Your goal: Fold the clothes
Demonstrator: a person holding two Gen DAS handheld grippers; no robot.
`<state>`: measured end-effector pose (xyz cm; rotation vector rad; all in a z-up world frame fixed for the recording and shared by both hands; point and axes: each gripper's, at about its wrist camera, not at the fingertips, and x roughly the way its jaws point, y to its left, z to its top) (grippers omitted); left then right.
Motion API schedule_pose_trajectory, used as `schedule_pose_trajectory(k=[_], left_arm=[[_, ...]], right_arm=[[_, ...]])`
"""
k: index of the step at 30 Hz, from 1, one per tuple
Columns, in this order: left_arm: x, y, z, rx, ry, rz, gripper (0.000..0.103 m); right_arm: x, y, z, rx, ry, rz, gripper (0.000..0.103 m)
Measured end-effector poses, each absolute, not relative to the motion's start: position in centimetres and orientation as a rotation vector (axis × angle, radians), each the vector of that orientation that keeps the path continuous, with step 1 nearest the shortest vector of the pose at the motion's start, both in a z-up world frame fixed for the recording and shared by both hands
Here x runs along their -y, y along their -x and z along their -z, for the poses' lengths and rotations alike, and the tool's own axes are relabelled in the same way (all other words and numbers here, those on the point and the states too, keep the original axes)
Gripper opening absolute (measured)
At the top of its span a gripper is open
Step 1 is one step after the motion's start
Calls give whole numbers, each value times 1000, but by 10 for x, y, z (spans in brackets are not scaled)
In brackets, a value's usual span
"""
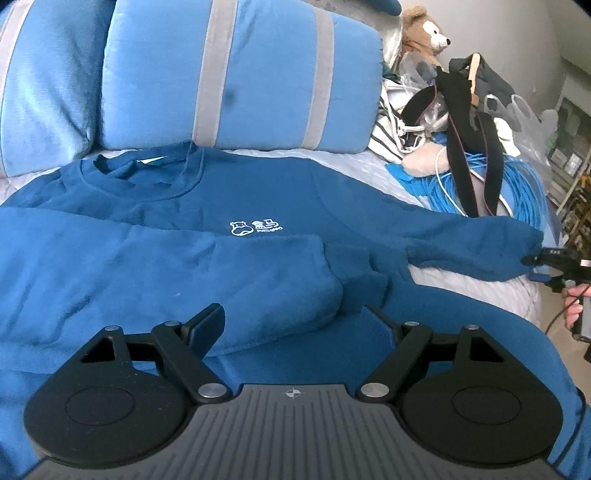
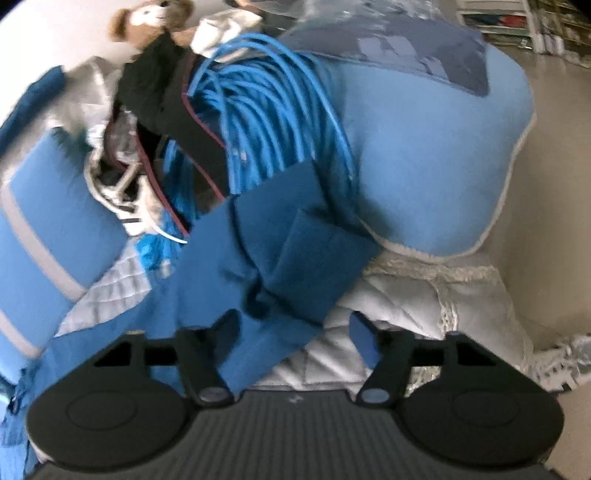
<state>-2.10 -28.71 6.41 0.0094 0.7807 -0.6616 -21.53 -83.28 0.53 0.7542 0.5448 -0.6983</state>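
Left wrist: sweatshirt (image 1: 207,206) on bed (image 1: 461,288)

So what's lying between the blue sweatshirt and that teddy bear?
In the left wrist view, a coil of blue cable and black straps lie between the sweatshirt and teddy bear.

Bed with white quilted cover (image 2: 424,295); blue grey-striped cushions (image 1: 236,74) at its head. Beige floor (image 2: 554,184), pale wall (image 1: 517,29), shelving (image 1: 569,147) beyond (contents blurred).
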Motion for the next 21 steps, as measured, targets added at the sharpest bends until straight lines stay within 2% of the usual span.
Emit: schedule_pose_trajectory(k=[1,5,11,21], left_arm=[[286,21,-65,-778,-7,659,81],[285,20,-65,-775,2,652,81],[286,21,-66,-763,-6,647,81],[284,22,-70,-739,-9,656,81]], right_arm=[[833,214,-4,-551,-768,703,30],[817,209,-15,-557,-713,708,21],[760,186,-60,-552,-389,579,20],[696,130,-114,-499,-246,363,20]])
